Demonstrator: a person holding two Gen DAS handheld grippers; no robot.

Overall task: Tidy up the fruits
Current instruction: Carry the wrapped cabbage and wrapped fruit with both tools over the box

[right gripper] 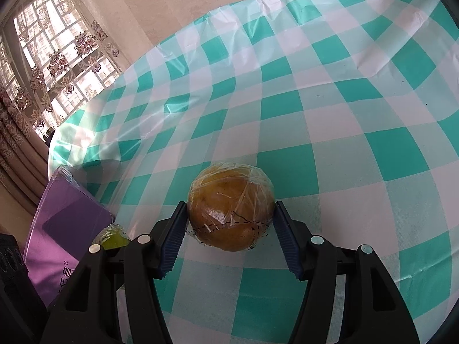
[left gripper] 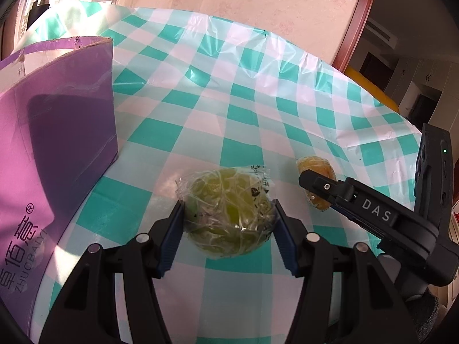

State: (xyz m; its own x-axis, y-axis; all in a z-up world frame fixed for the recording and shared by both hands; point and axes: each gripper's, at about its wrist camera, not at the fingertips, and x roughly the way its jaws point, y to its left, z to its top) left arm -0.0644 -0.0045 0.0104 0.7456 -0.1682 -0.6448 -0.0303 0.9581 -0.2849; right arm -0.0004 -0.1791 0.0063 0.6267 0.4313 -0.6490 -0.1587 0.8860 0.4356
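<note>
Left gripper [left gripper: 228, 218] pinches a green fruit in plastic wrap [left gripper: 226, 215], blue pads pressed on both its sides, above the teal-and-white checked tablecloth [left gripper: 243, 109]. Right gripper [right gripper: 229, 223] pinches an orange-brown fruit in plastic wrap [right gripper: 231, 209] the same way, over the same cloth. Purple cardboard box [left gripper: 60, 132] stands at the left just beside the green fruit, open at the top; inside not visible, contents can't be told. Both fruits outside the box.
</note>
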